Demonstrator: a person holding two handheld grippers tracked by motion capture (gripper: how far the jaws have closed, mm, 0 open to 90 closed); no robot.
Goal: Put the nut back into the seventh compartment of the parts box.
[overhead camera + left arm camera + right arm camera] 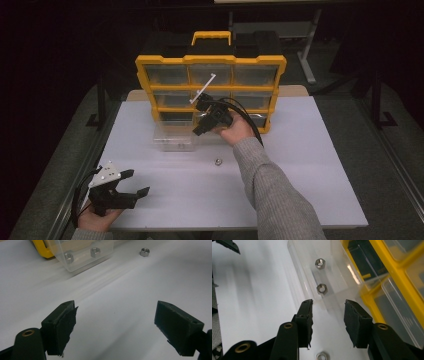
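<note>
A yellow organizer (210, 62) with clear drawers stands upright at the back of the white table (300, 165). One clear drawer (172, 141) lies pulled out in front of it, holding two steel nuts (320, 263) (322, 289). My right gripper (198, 131) (328, 311) hovers open at the drawer's near end with nothing between its fingers. A loose nut (217, 161) (144, 252) (322, 356) lies on the table just below it. My left gripper (140, 181) (115, 322) stands wide open and empty over bare table at the front left.
The organizer's carry handle (211, 37) sticks up at the back. A white strip (202, 89) leans against its middle drawers. Dark floor and table legs surround the table; its front edge (225, 228) runs just behind my left hand.
</note>
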